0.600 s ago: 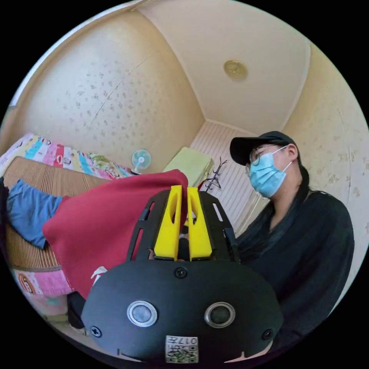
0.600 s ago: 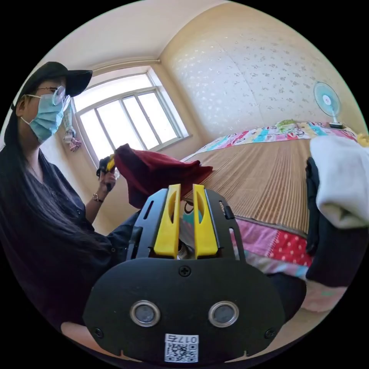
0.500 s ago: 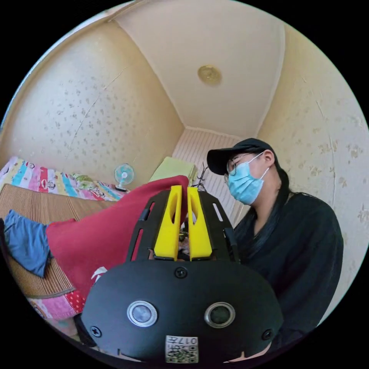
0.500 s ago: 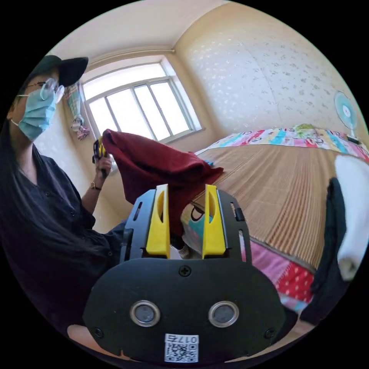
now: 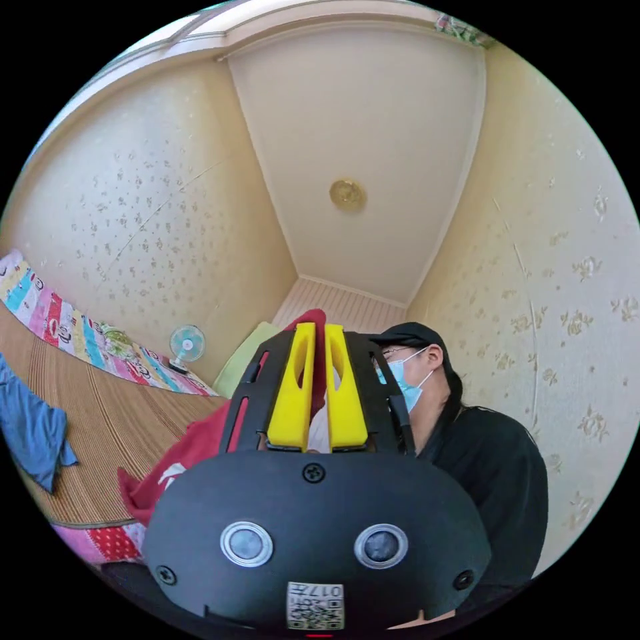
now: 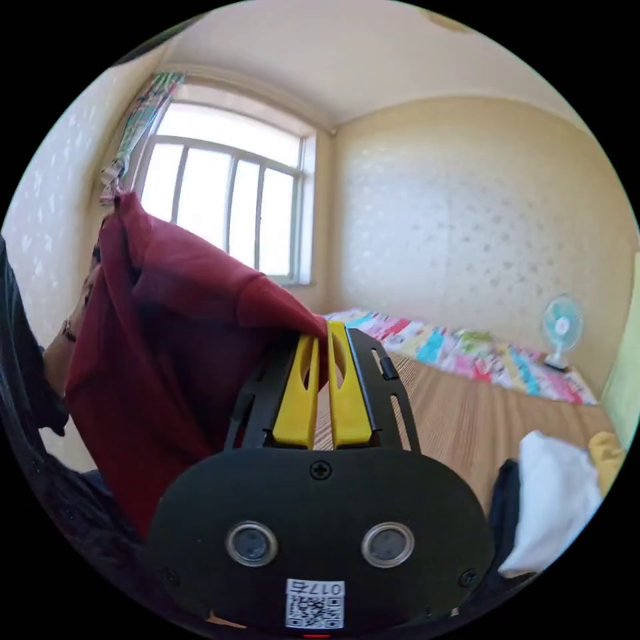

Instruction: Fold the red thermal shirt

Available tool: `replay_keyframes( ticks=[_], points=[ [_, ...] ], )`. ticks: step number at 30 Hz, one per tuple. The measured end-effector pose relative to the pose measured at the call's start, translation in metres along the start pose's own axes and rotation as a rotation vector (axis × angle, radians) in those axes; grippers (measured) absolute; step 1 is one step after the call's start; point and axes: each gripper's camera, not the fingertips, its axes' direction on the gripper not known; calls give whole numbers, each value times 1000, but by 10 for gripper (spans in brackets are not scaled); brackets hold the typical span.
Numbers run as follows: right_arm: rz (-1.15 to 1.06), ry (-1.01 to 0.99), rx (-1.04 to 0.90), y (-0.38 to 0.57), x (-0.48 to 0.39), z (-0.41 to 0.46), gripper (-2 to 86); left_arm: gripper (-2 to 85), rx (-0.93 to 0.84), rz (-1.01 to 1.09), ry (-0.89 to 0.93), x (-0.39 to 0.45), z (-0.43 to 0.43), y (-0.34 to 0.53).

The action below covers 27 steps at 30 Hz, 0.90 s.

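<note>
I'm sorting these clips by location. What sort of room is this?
Most likely a bedroom in a home: a bed with a woven mat and a patterned sheet, a small fan by the papered wall, a window, and loose clothes lying on the bed.

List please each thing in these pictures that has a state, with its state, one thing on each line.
Left gripper: shut on the red shirt.
Right gripper: shut on the red shirt.
Red shirt: lifted, hanging bunched between both grippers, not yet folded.
Blue garment: lying crumpled on the bed mat.
White garment: lying in a heap at the bed's edge.
Fan: standing upright; running or not, cannot tell.
</note>
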Motion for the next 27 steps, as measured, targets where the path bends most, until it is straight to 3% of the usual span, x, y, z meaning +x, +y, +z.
replay_keyframes(
  ticks=[4,10,14,19,22,24,25,27],
  points=[
    [-45,139,337,-78,-7,-94,40,6,60,68,-162,22,2,-16],
    [-21,155,512,-134,-16,-151,40,3,98,116,-225,43,39,-36],
    [17,185,559,-139,-11,-166,40,0,20,141,-399,38,91,-69],
    [42,390,325,-172,51,-85,40,2,-171,109,-646,-68,200,-148],
    [75,498,67,-199,138,40,41,5,-398,83,-942,-181,280,-182],
    [47,583,-191,-198,197,139,48,6,-513,66,-1265,-240,303,-163],
    [90,577,-386,-180,234,193,50,8,-525,77,-1290,-247,305,-156],
    [114,476,-568,-140,265,240,58,22,-619,61,-1177,-279,300,-112]
  ],
)
